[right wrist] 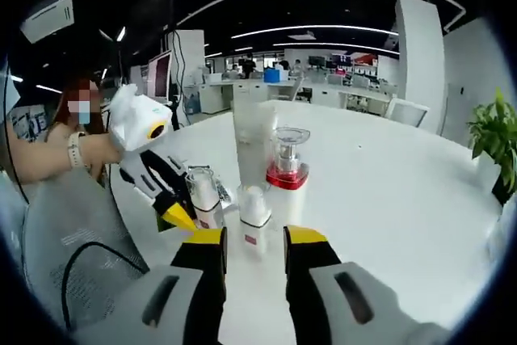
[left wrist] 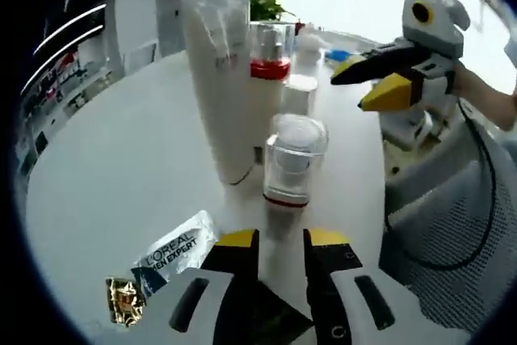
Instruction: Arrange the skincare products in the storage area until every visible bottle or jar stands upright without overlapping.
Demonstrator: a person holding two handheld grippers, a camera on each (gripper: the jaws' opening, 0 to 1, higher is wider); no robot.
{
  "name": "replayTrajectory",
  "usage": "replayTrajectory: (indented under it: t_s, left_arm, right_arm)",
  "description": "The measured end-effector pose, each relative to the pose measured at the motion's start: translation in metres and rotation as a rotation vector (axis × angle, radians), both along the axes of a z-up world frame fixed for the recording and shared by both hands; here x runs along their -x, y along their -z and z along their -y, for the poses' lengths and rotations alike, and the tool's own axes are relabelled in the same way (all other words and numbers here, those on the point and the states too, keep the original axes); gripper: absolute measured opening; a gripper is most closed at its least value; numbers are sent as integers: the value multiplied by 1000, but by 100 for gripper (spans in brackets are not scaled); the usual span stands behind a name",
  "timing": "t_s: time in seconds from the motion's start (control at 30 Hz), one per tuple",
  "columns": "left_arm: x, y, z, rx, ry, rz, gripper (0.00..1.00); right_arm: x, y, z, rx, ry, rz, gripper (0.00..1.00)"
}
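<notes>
A tall white tube (left wrist: 218,78) stands on the white table (left wrist: 121,167). Right of it, in a row, stand a clear jar with a red base (left wrist: 292,159), a small white bottle (left wrist: 299,90) and a clear bottle with a red collar (left wrist: 269,54). My left gripper (left wrist: 283,240) is open just short of the jar. A L'Oreal sachet (left wrist: 174,256) lies flat to its left. My right gripper (right wrist: 254,240) is open, and the small white bottle (right wrist: 254,216) stands just ahead of its tips. Behind that bottle are the tube (right wrist: 250,139) and red-based bottle (right wrist: 288,159). The clear jar (right wrist: 202,191) stands beside the left gripper (right wrist: 179,217).
A gold wrapper (left wrist: 123,300) lies beside the sachet. A potted plant (right wrist: 493,135) stands at the table's far side. A person's arm (right wrist: 48,155) and a grey mesh chair (left wrist: 452,232) with a black cable sit at the table edge. Office desks lie beyond.
</notes>
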State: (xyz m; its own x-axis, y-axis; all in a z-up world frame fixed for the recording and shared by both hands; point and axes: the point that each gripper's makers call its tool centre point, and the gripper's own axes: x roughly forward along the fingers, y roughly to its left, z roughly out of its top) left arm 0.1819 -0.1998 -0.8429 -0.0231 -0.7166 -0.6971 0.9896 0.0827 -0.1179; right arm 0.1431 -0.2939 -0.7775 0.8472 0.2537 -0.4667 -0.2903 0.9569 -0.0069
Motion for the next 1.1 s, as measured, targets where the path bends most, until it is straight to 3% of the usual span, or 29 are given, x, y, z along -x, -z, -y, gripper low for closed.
replayTrajectory:
  t_s: [0.17,0.43,0.77,1.1]
  left_arm:
    - [5,10,-3,-40,-111,-95,15]
    - [-1,10,6,-24,-223,-122,12]
    - [-4,13,14,-35,-241,-113,11]
    - [-4,12,32,-10,-194,-85,12]
  right_arm:
    - [-5,19,-1,1,-41,-51,26]
    - [-13,42,-6,8,-98,-102,26]
    - [-24,55,-9,8,-128,-123,24]
    - [-29,61,-14,6,-147,-137,24]
